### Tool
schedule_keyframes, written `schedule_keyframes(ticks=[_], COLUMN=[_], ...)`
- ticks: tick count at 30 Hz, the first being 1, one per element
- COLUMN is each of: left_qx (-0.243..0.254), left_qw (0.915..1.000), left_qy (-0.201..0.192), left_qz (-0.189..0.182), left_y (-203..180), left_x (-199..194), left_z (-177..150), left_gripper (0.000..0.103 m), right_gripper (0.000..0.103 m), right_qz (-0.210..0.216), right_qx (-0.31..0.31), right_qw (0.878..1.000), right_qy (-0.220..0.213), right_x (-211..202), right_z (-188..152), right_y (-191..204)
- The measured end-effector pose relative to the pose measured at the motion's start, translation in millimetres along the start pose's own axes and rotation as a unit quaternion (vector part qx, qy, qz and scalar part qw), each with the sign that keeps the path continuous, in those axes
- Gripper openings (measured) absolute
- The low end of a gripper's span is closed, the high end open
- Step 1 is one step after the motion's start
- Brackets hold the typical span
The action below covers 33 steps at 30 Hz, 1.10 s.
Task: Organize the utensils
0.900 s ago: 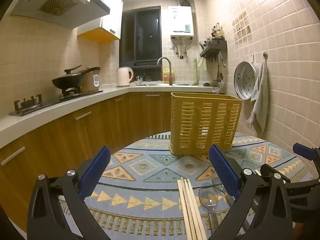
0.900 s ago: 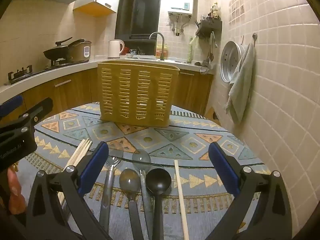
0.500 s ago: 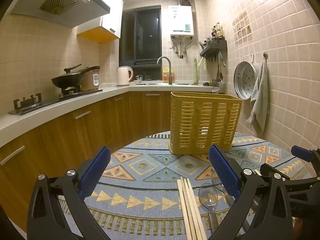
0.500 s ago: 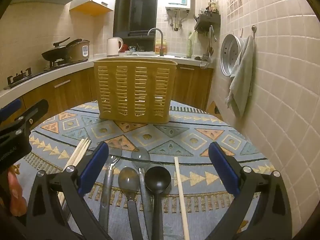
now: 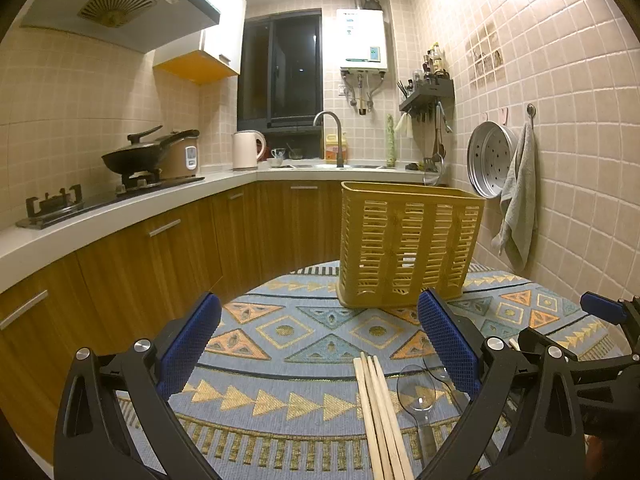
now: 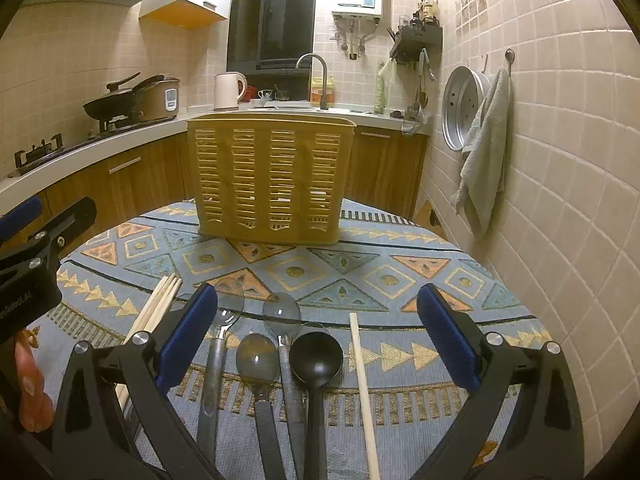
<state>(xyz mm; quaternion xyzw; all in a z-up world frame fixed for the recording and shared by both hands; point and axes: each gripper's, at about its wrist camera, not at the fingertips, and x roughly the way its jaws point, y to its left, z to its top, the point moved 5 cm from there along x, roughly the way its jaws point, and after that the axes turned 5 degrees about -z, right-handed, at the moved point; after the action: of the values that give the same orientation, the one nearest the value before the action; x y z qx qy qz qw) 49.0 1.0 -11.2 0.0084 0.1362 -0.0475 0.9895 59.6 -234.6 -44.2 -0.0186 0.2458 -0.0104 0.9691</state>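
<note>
A yellow slotted utensil holder (image 5: 408, 244) (image 6: 270, 178) stands upright at the far side of the patterned table. In the right wrist view several spoons lie side by side below my open right gripper (image 6: 318, 338): clear spoons (image 6: 281, 312), a brown spoon (image 6: 257, 356) and a black spoon (image 6: 316, 357), with a single chopstick (image 6: 362, 380) to their right and a chopstick bundle (image 6: 154, 312) to their left. My open left gripper (image 5: 318, 344) hovers over the cloth, with the chopstick bundle (image 5: 380, 412) and a clear spoon (image 5: 416, 390) near its right finger.
The round table has a patterned cloth (image 5: 296, 336) and abuts a tiled wall (image 6: 560, 200) on the right, with a hanging towel (image 6: 484, 152) and steamer tray (image 6: 460, 108). Wooden cabinets and counter (image 5: 120, 216) run to the left.
The right gripper has moved slightly forward toward the holder and spoons. The left gripper has barely moved.
</note>
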Motion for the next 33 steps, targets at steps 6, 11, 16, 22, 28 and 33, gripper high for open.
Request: schedule_keyframes(ticks=[6, 11, 16, 22, 28, 33], left_qx=[0.0, -0.001, -0.002, -0.002, -0.003, -0.002], left_qw=[1.0, 1.0, 1.0, 1.0, 1.0, 1.0], left_qy=[0.0, 0.001, 0.001, 0.002, 0.002, 0.003], left_qz=[0.0, -0.001, 0.0, -0.001, -0.001, 0.0], left_y=[-1.5, -1.4, -3.7, -0.5, -0.4, -0.9], left_x=[-0.2, 1.9, 1.4, 2.5, 2.5, 2.7], left_z=[0.3, -4.6, -6.1, -4.7, -4.6, -5.4], left_gripper=[0.095, 0.095, 0.095, 0.095, 0.095, 0.095], right_gripper=[0.095, 0.095, 0.095, 0.095, 0.095, 0.095], right_qz=[0.0, 0.0, 0.0, 0.0, 0.001, 0.0], right_qx=[-0.001, 0.0, -0.001, 0.0, 0.0, -0.001], right_qw=[1.0, 1.0, 1.0, 1.0, 1.0, 1.0], right_qy=[0.0, 0.0, 0.001, 0.001, 0.002, 0.004], right_x=[0.1, -0.2, -0.3, 0.2, 0.1, 0.5], right_z=[0.2, 0.4, 0.3, 0.3, -0.2, -0.9], right_y=[-0.7, -1.0, -0.4, -0.4, -1.4, -2.3])
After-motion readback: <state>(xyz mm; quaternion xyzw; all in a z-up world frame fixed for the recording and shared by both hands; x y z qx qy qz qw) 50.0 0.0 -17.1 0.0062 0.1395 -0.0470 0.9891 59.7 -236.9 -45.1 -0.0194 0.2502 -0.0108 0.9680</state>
